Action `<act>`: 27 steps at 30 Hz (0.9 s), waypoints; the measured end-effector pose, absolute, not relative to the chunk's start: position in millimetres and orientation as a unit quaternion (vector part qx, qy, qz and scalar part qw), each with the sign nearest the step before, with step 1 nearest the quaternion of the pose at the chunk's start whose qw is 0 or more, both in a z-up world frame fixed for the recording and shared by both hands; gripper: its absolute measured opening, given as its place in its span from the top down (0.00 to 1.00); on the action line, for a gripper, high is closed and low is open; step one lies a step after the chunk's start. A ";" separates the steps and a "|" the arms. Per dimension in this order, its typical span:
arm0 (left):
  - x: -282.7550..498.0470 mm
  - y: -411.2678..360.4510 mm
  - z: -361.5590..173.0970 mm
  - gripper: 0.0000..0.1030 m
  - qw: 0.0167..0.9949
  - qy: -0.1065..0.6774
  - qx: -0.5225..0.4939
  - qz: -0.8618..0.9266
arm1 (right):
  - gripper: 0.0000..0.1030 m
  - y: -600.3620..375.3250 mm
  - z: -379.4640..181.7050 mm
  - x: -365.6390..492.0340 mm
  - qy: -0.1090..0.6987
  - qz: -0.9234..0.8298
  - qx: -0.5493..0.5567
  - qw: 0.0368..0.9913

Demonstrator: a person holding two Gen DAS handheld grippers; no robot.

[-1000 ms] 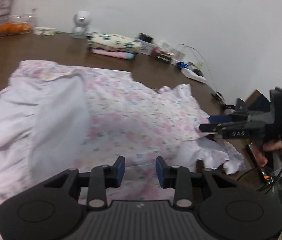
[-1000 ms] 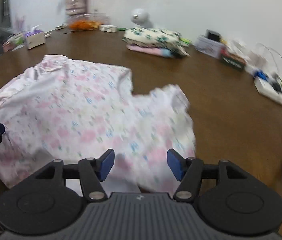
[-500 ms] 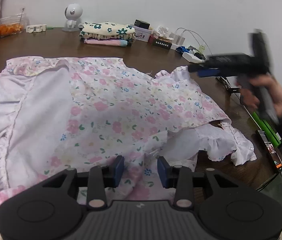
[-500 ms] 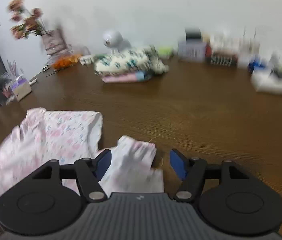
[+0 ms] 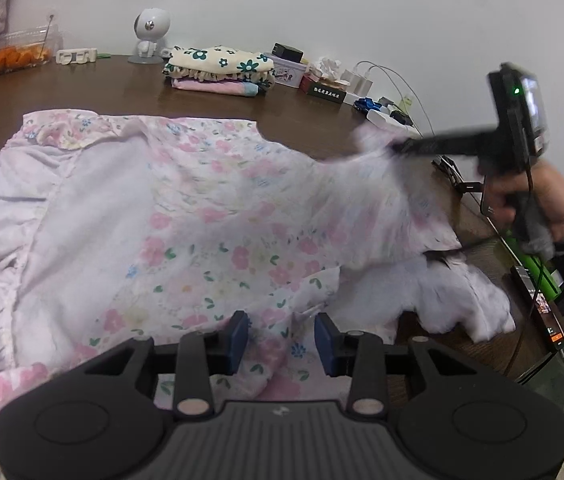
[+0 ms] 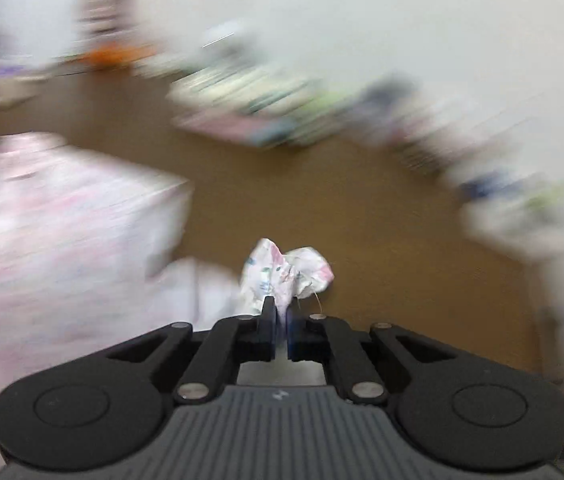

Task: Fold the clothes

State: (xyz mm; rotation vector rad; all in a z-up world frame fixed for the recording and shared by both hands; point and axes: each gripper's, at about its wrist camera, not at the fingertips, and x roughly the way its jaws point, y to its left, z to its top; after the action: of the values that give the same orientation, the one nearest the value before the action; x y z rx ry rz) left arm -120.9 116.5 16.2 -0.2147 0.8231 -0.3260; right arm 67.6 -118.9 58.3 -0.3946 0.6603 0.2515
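A pink floral garment (image 5: pixel 210 216) lies spread over the brown table (image 5: pixel 122 96), its pale inner side showing at the left. My left gripper (image 5: pixel 281 338) hovers open just above the garment's near hem, nothing between its fingers. My right gripper (image 6: pixel 280 320) is shut on a bunched corner of the floral garment (image 6: pixel 286 272). In the left wrist view that right gripper (image 5: pixel 398 146) lifts the garment's far right corner off the table, held by a person's hand (image 5: pixel 522 204). The right wrist view is heavily blurred.
A stack of folded clothes (image 5: pixel 220 68) sits at the table's back, beside a small white robot figure (image 5: pixel 150 40), boxes and a power strip with cables (image 5: pixel 382 112). A container of orange items (image 5: pixel 14 54) stands back left. The table's right edge (image 5: pixel 522 320) is close.
My right gripper went from open to shut on the garment's right corner and is pulling it up and away. The left gripper stayed open over the near hem.
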 end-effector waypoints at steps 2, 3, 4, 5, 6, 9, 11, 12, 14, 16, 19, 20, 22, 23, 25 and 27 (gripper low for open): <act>-121.5 118.4 15.7 0.67 0.898 0.397 -0.106 -0.158 | 0.86 -115.5 58.0 62.3 0.304 0.078 -0.240 0.919; -121.8 119.4 15.5 0.67 0.898 0.396 -0.108 -0.159 | 0.54 -112.6 53.0 60.2 0.302 0.069 -0.263 0.914; -122.1 120.3 15.3 0.67 0.898 0.396 -0.109 -0.159 | 0.25 -109.7 48.0 58.2 0.299 0.059 -0.285 0.909; -122.4 121.3 15.0 0.67 0.898 0.395 -0.111 -0.160 | 0.20 -106.8 43.0 56.1 0.296 0.050 -0.307 0.903; -122.6 122.3 14.8 0.67 0.898 0.395 -0.112 -0.160 | 0.21 -104.1 38.1 54.0 0.293 0.041 -0.328 0.897; -123.5 125.1 14.1 0.67 0.898 0.393 -0.116 -0.161 | 0.32 -142.4 66.1 39.9 0.317 0.086 -0.179 0.927; -124.1 127.1 13.6 0.67 0.898 0.392 -0.119 -0.162 | 0.41 -171.1 69.8 27.2 0.352 0.122 -0.083 0.924; -124.4 128.0 13.4 0.67 0.898 0.392 -0.120 -0.162 | 0.47 -185.4 71.6 20.9 0.368 0.139 -0.035 0.919; -124.5 129.0 13.1 0.67 0.898 0.391 -0.122 -0.163 | 0.59 -191.6 57.6 7.6 0.397 0.175 -0.011 0.901; -122.0 123.1 14.4 0.66 0.899 0.391 -0.110 -0.164 | 0.78 -187.7 41.8 -7.6 0.420 0.193 -0.017 0.887; -120.6 116.9 16.3 0.66 0.898 0.390 -0.102 -0.174 | 0.83 -175.1 25.3 -22.9 0.405 0.136 -0.094 0.899; -121.5 116.4 18.0 0.66 0.899 0.386 -0.103 -0.178 | 0.83 -173.2 23.5 -21.4 0.393 0.090 -0.125 0.906; -130.3 125.0 27.5 0.63 0.909 0.358 -0.114 -0.179 | 0.82 -170.9 30.4 -20.4 0.374 0.033 -0.149 0.915; -138.0 134.2 32.7 0.61 0.915 0.342 -0.121 -0.177 | 0.81 -170.4 37.5 -23.6 0.359 0.015 -0.157 0.920; -156.2 156.4 40.6 0.49 0.929 0.308 -0.122 -0.167 | 0.67 -168.8 59.0 -38.7 0.312 0.011 -0.166 0.936; -174.5 179.2 45.8 0.43 0.941 0.278 -0.108 -0.156 | 0.58 -160.8 76.1 -59.0 0.288 0.116 -0.136 0.941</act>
State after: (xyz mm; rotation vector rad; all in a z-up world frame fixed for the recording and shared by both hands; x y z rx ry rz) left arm -174.5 179.2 45.8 -0.2208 0.5680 -0.3185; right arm -59.0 -160.8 76.1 -0.2768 0.5884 0.2364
